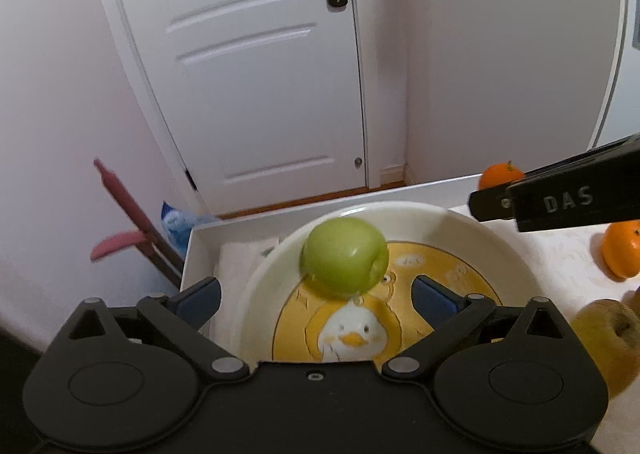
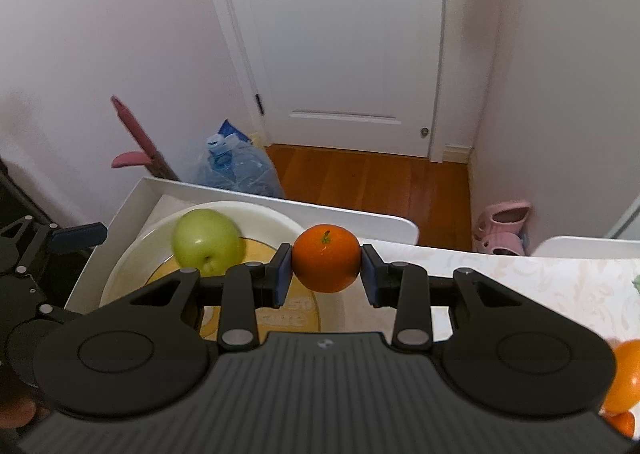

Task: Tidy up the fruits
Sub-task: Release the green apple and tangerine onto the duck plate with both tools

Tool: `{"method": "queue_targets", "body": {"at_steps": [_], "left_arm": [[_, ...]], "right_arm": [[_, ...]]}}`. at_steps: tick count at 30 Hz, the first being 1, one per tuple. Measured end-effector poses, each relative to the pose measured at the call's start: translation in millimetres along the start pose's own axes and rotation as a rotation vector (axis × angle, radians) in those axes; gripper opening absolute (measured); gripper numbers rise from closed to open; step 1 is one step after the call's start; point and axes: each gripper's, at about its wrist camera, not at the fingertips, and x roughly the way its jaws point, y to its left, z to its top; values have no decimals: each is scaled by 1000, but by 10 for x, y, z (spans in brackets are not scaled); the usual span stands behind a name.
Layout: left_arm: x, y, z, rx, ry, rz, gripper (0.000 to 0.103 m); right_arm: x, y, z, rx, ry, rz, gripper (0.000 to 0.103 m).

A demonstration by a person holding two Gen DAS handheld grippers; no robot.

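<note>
White door point(image 1: 256, 66) and pale walls fill the background of my left wrist view, with the worktop point(image 1: 560, 254) below. On it sits one plate point(image 1: 460, 230) with a yellow duck print, holding a single green apple point(image 1: 345, 257) toward its 12 o'clock side. My left hand-held gripper point(image 1: 316, 296) is spread wide, its blue pads either side of the apple and clear of it. At 3 o'clock of the plate I count two oranges on the worktop, a far orange point(image 1: 496, 173) and a near orange point(image 1: 622, 254), and at 4 o'clock one yellowish apple point(image 1: 604, 342).

From the right wrist view, the same door point(image 2: 344, 54) stands behind wooden floor point(image 2: 372, 182), with one water jug point(image 2: 240, 166) and a pair of pink slippers point(image 2: 502, 228) on it. My right hand-held gripper point(image 2: 326, 272) is clamped on one orange point(image 2: 326, 258), held above the plate's point(image 2: 132, 266) 3 o'clock rim. One green apple point(image 2: 205, 242) lies in the plate. Another orange fruit point(image 2: 626, 378) shows at the 4 o'clock edge.
</note>
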Motion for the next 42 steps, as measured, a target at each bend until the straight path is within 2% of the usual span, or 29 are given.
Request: {"method": "queue_targets", "body": {"at_steps": [5, 13, 18, 20, 22, 24, 35, 42], "left_arm": [[-86, 145, -54, -78, 34, -43, 103], [-220, 182, -185, -116, 49, -8, 103], [-276, 184, -236, -128, 51, -1, 103], [-272, 184, -253, -132, 57, 1, 103], [-288, 188, -261, -135, 60, 2, 103], [-300, 190, -259, -137, 59, 3, 103], [-374, 160, -272, -151, 53, 18, 103], [-535, 107, -245, -174, 39, 63, 103]], "right_arm": [[68, 133, -40, -117, 10, 58, 51], [271, 280, -137, -260, 23, 101, 51], [358, 312, -189, -274, 30, 122, 52], [349, 322, -201, -280, 15, 111, 62], [282, 316, -203, -272, -12, 113, 90], [205, 315, -209, -259, -43, 94, 103], [-93, 257, -160, -197, -54, 81, 103], [-527, 176, -180, -138, -76, 42, 103]]}}
